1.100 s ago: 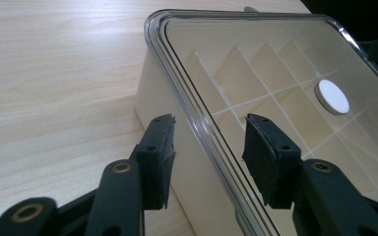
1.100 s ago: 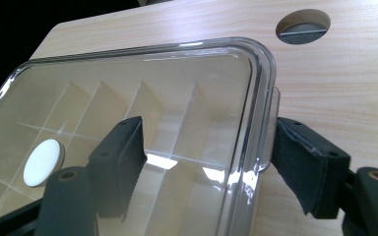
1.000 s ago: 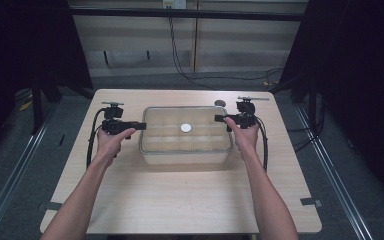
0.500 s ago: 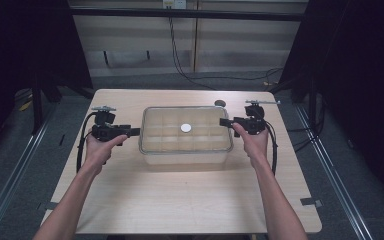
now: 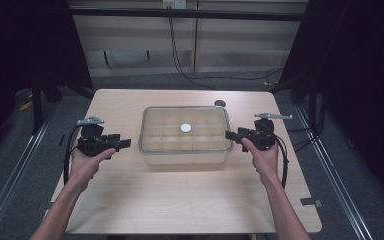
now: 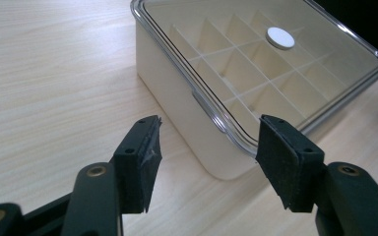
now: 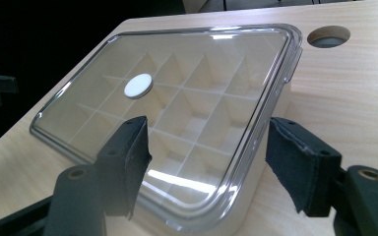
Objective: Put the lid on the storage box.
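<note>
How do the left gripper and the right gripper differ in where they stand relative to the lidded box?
The left gripper stands clear of the box, a strip of table between them; the right gripper has its tips at the box's edge. The left gripper sits lower in the high view than the right gripper. Both are open, holding nothing, pointing inward.

A light wooden table (image 5: 180,200) stands on a grey floor (image 5: 10,165); a round cable hole (image 5: 220,103) sits near its far edge; black cables (image 5: 180,55) hang down the pale back wall (image 5: 130,35); a metal rail (image 5: 330,170) runs along the table's right side.
</note>
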Available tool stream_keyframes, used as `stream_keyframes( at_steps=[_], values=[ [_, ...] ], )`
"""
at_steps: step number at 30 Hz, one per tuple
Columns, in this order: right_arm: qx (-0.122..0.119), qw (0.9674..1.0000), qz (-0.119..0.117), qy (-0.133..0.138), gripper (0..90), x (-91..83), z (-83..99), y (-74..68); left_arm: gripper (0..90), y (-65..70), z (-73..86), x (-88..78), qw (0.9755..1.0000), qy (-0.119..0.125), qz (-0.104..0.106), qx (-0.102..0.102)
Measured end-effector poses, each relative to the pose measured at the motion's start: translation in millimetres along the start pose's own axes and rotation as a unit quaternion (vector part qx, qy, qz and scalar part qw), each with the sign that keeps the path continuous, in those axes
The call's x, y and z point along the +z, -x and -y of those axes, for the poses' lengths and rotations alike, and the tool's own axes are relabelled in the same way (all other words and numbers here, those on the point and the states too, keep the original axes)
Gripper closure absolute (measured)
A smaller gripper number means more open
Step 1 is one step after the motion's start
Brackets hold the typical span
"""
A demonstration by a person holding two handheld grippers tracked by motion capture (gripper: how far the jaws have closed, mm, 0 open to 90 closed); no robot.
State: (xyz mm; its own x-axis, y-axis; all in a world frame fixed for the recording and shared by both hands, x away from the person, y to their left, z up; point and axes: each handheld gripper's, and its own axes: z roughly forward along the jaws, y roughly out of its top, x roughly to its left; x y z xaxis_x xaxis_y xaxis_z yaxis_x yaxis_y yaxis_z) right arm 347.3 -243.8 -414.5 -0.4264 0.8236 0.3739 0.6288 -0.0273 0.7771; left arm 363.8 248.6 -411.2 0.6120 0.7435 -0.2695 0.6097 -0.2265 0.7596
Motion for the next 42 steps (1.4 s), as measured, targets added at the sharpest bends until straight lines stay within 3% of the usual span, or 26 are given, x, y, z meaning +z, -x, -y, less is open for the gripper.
stream_keyframes(
  at_steps=[2,3,8,20,22,31,33,36,39,42],
  values=[
    [-0.002,1.0,-0.002,0.004,34.5,-5.1,4.4,-2.7,41.1,3.2,2.8,-4.3,1.0,0.0,-0.002,0.005],
    [-0.001,0.9999,0.013,0.009,35.9,-11.8,7.9,-7.1,40.9,6.7,5.5,-9.1,0.9999,0.001,-0.002,0.015],
    [-0.004,0.9997,0.001,0.023,35.9,-27.1,14.7,-12.9,40.9,12.7,13.2,-17.9,0.9997,0.001,-0.003,0.023],
    [-0.014,0.9999,0.007,0.007,34.7,-53.6,52.8,-20.5,39.1,18.2,53.8,-37.7,0.9997,-0.008,-0.014,0.017],
    [-0.012,0.9996,0.023,0.007,33.6,-57.8,60.8,-21.7,39.2,19.9,61.6,-39.5,0.9996,-0.01,-0.019,0.015],
    [-0.005,0.9994,0.033,-0.003,31.7,-75.4,94.8,-20.8,37.0,24.3,94.9,-43.7,0.9989,-0.036,-0.026,0.018],
    [0.01,0.9994,0.033,0.005,31.7,-80.8,107.7,-19.0,36.2,24.2,102.9,-43.9,0.9989,-0.038,-0.026,0.014],
    [0.016,0.9993,0.033,0.009,31.4,-82.0,116.2,-15.9,35.9,22.8,114.3,-43.0,0.9989,-0.039,-0.027,0.002],
    [0.012,0.9988,0.046,0.007,30.7,-82.4,122.4,-13.0,35.3,19.9,124.1,-42.3,0.9988,-0.037,-0.032,-0.006],
    [0.017,0.9986,0.049,0.005,30.1,-80.6,126.3,-7.5,35.1,14.2,130.0,-39.8,0.9973,-0.053,-0.05,0.012]
  ],
)
